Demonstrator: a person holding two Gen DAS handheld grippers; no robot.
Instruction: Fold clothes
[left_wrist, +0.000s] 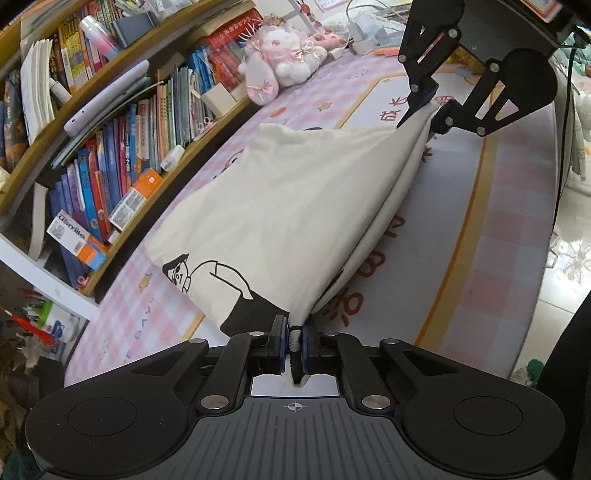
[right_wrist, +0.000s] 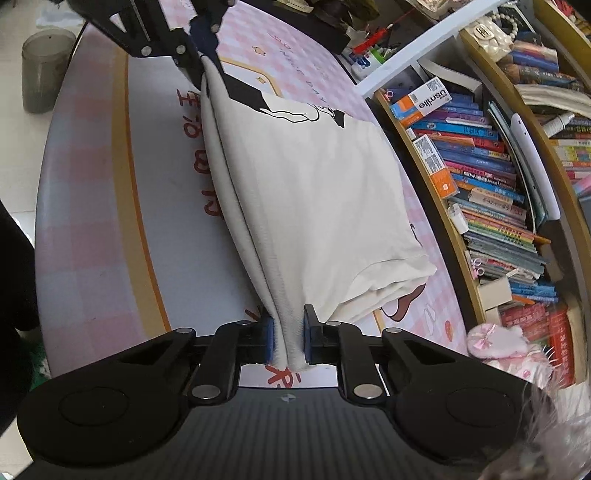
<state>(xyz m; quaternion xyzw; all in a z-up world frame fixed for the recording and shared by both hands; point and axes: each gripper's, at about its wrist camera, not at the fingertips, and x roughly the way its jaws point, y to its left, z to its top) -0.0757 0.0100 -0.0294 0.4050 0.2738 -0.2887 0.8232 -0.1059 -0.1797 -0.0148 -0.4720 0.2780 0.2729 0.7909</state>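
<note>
A cream T-shirt (left_wrist: 288, 199) with a black cartoon print lies folded on the pink checked table mat (left_wrist: 461, 240). Its long near edge is raised and stretched taut between my two grippers. My left gripper (left_wrist: 294, 343) is shut on one end of that edge, by the black print. At the far end, my right gripper (left_wrist: 430, 110) pinches the cloth. In the right wrist view the right gripper (right_wrist: 289, 339) is shut on bunched layers of the T-shirt (right_wrist: 321, 195), and the left gripper (right_wrist: 201, 51) holds the far corner.
A bookshelf (left_wrist: 110, 166) packed with books runs along the far side of the table, also in the right wrist view as the bookshelf (right_wrist: 498, 177). A pink plush toy (left_wrist: 280, 55) sits at the table's end. A grey bin (right_wrist: 44, 70) stands on the floor.
</note>
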